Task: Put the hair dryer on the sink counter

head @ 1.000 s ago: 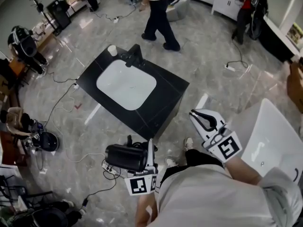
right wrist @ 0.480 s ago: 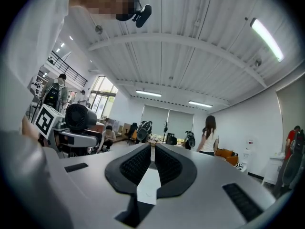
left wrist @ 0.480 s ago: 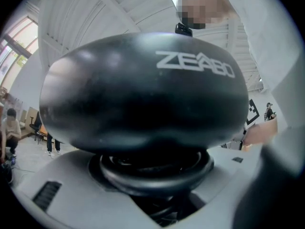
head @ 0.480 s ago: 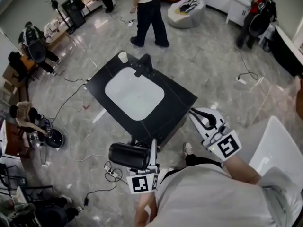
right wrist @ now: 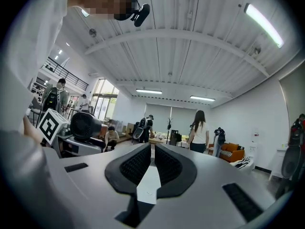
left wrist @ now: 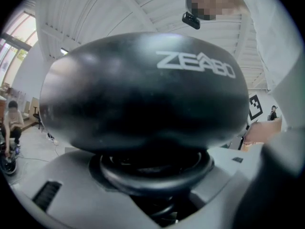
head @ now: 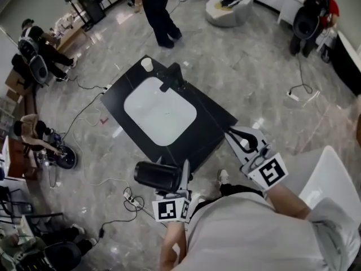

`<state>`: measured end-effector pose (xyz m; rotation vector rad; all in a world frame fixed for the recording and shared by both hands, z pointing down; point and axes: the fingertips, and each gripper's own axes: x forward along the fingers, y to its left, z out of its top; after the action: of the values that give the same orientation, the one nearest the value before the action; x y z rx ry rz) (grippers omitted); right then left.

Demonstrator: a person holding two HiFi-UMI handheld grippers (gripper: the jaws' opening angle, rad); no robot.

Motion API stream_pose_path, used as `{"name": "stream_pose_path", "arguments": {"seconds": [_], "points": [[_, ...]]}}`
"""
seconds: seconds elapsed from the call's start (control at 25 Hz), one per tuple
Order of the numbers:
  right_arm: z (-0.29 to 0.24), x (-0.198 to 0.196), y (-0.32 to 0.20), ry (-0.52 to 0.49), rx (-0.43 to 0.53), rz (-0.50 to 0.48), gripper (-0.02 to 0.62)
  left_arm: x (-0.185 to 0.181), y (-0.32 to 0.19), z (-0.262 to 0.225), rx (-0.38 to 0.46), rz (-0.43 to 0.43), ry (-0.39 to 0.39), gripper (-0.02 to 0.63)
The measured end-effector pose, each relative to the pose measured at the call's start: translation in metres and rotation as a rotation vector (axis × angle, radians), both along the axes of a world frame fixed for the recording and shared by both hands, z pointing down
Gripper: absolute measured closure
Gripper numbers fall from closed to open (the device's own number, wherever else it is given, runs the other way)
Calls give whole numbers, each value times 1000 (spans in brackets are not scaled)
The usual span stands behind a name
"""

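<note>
- Black hair dryer [head: 158, 175], smooth and matte, with a rounded barrel body. In the left gripper view it fills the frame, pale lettering across its domed shell and a ringed collar sitting down between the grey jaws.
- We see the left gripper [head: 179, 179] clenched around the hair dryer and carrying it off the floor. It is not on the counter; in the head view it sits just beside the counter's near corner.
- The right gripper [head: 237, 137] has its ribbed black pads pressed together with nothing between them. It is held out to the right of the counter's near corner.
- The sink counter [head: 208, 114] is a glossy black slab with thin pale seams. A white basin [head: 161, 110] with rounded corners is sunk into it.
- At its far edge stand a black faucet [head: 172, 77] and a small pale cup [head: 147, 64].
- Around it we see polished grey marble floor [head: 254, 78] with cables trailing over it.
- Against a second ago, the counter has slid closer to both grippers, so the dryer now nearly meets its near edge.
- The person [head: 158, 10] in dark trousers has drifted toward the top of the head view.
</note>
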<state>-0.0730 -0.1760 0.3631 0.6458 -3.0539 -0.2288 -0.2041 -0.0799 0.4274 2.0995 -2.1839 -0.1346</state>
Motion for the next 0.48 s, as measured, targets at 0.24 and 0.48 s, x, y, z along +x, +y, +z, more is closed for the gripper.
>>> {"name": "stream_pose_path", "arguments": {"seconds": [0.24,0.48], "points": [[1,2,-19,-19,-8,-9,548,-2,-37,74,-203,19,47,327],[7,25,-34,-25,-34,35,548,1,-66,114,-313,23,63,328]]}}
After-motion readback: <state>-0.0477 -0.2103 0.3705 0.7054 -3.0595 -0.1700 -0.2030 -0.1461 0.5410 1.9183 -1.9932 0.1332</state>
